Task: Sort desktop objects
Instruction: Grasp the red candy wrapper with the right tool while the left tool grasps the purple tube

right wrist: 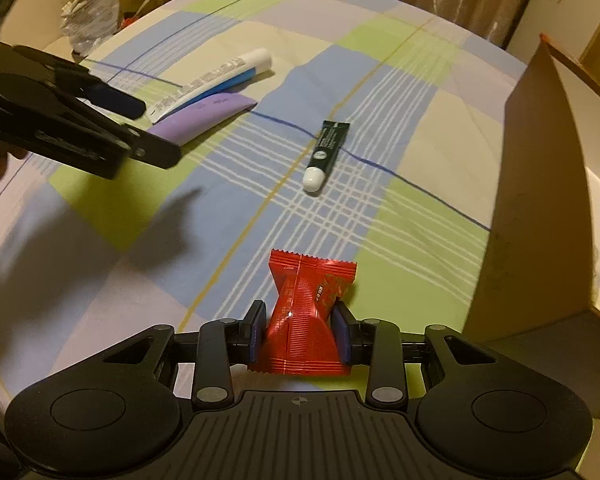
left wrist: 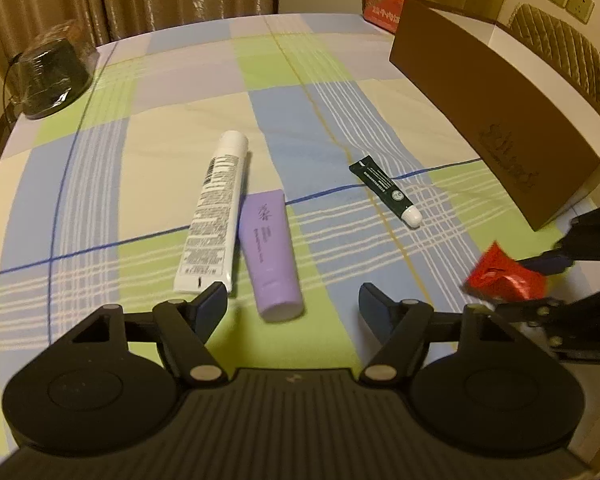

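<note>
My right gripper (right wrist: pixel 300 330) is shut on a red snack packet (right wrist: pixel 310 312) and holds it above the checked tablecloth; the packet also shows in the left wrist view (left wrist: pixel 504 276). My left gripper (left wrist: pixel 292 304) is open and empty, just in front of a purple tube (left wrist: pixel 271 250) and a white tube (left wrist: pixel 214 216) lying side by side. A small dark green tube (left wrist: pixel 386 190) with a white cap lies to the right. In the right wrist view the left gripper (right wrist: pixel 140 132) hovers by the purple tube (right wrist: pixel 204 118), white tube (right wrist: pixel 220 78) and green tube (right wrist: pixel 326 154).
A brown cardboard box (left wrist: pixel 496 108) stands open on the right side of the table (left wrist: pixel 172 152), and it also shows in the right wrist view (right wrist: pixel 540 200). A black wrapped object (left wrist: pixel 48 76) sits at the far left. A red box (left wrist: pixel 382 4) sits at the back.
</note>
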Demonstrator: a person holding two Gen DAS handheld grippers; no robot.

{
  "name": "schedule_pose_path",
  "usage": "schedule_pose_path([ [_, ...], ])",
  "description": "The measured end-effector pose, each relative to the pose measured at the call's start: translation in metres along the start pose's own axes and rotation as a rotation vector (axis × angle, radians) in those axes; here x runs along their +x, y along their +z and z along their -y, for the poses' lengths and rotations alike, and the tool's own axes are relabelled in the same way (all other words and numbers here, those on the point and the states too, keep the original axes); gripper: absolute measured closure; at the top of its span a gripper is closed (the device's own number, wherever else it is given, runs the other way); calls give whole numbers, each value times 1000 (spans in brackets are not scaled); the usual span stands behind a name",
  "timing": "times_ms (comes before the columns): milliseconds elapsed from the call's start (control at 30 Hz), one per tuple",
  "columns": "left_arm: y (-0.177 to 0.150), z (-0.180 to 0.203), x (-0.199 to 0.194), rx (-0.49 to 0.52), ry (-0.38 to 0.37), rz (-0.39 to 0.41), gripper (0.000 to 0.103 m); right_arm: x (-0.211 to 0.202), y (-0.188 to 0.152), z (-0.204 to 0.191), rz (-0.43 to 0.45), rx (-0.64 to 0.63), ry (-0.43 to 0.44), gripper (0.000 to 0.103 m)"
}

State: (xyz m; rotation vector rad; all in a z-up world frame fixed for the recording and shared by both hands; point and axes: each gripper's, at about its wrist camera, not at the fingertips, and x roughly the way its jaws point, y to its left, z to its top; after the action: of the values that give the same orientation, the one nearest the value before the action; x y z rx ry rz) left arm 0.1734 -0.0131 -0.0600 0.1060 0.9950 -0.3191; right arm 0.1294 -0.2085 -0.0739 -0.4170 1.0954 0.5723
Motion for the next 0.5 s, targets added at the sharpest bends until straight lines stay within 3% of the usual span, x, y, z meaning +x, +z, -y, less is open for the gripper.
schedule_pose_path([
  [200,3,-4,20,8,-5,-32,57,-5,1,7,-1,20,-18,69],
  [367,3,-8,30,15,13,-48,62,-5,3,10,1,23,-16,69],
  [433,3,-8,30,26,26,-45,74,-5,4,11,4,25,-13,69],
  [500,2,-9,29,32,28,-48,77,-6,5,11,9,25,-11,69],
])
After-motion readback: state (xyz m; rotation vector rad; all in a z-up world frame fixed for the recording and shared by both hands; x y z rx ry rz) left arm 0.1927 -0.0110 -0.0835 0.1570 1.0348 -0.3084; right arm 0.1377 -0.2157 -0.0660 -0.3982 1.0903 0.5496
